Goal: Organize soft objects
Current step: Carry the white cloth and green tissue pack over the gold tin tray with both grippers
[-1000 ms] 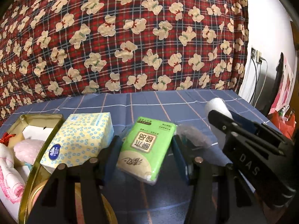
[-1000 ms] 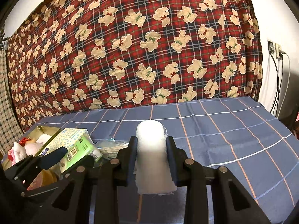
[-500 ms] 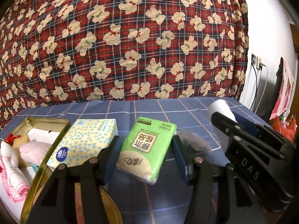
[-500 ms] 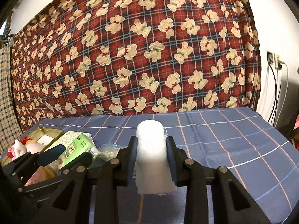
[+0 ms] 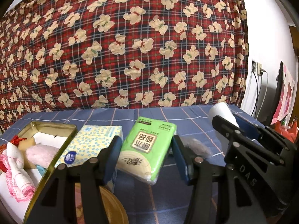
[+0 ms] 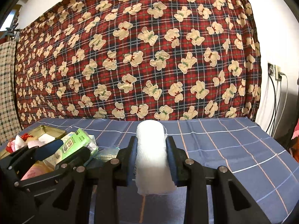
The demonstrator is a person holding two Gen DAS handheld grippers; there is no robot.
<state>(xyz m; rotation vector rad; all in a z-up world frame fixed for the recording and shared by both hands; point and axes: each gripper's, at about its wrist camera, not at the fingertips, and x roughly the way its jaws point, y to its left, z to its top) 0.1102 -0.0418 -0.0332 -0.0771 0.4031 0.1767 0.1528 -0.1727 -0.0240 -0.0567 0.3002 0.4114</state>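
My left gripper (image 5: 145,143) is shut on a green tissue pack (image 5: 149,147), held above the blue checked cloth (image 5: 188,117). My right gripper (image 6: 151,143) is shut on a white gauze roll (image 6: 151,155); the same gauze roll (image 5: 222,112) and right gripper (image 5: 224,123) show at the right of the left wrist view. The green tissue pack (image 6: 74,145) and left gripper (image 6: 61,149) appear at the left of the right wrist view. A gold tin (image 5: 56,128) at the left holds a pink plush, a white-and-pink cloth and other soft items.
A blue-dotted tissue box (image 5: 91,143) lies beside the tin. The tin's round gold lid (image 5: 112,207) lies under my left gripper. A grey fluffy item (image 5: 196,147) and a clear packet (image 6: 106,153) rest on the cloth. A red bear-print blanket (image 6: 140,56) backs the table; cables (image 6: 274,97) hang at right.
Both wrist views have tilted upward, so the tin, tissue box and table sit lower in frame. Both grips are unchanged.
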